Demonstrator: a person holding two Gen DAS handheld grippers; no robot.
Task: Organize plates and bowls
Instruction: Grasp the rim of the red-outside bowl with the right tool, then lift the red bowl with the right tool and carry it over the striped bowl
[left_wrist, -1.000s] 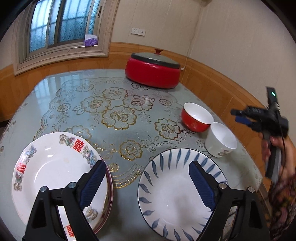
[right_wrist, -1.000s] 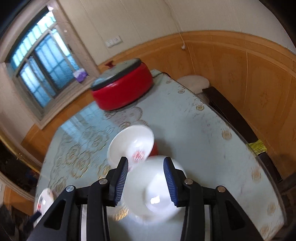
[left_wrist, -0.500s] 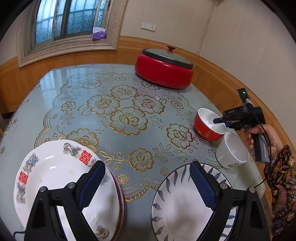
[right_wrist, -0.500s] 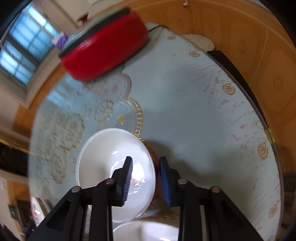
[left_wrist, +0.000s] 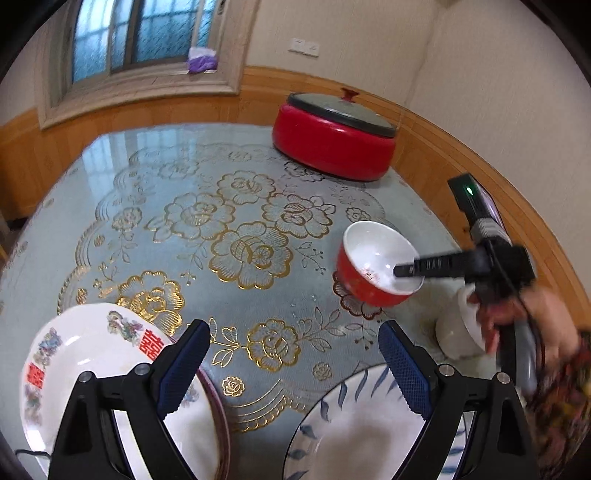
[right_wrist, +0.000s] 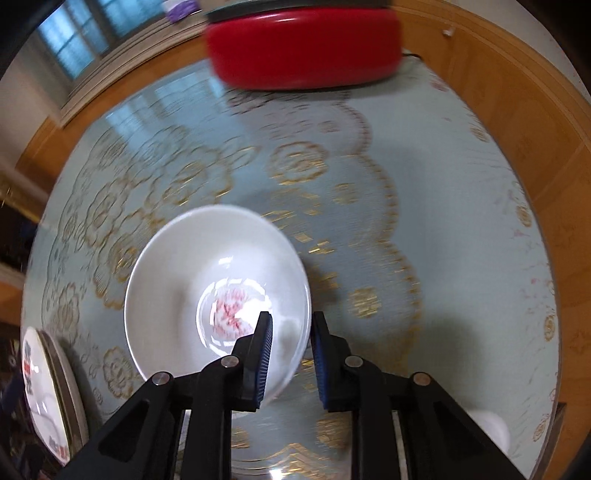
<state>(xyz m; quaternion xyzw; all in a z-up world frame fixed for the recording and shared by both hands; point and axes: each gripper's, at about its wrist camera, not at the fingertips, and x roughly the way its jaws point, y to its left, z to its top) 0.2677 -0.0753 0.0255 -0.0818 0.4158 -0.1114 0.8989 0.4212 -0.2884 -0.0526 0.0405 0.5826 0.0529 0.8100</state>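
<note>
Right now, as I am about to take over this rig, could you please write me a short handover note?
Left gripper: open, empty, hovering between the two plates.
Right gripper: pinching the rim of the red bowl, one finger inside, one outside; the bowl looks tilted and lifted.
Things: the decorated plate lies on a second plate at near left; the blue-striped plate lies at near right; the white bowl stands beside it, partly behind the hand.
Done: nothing is nested yet.
Left: probably set the red bowl with the white one, then stack the plates.
</note>
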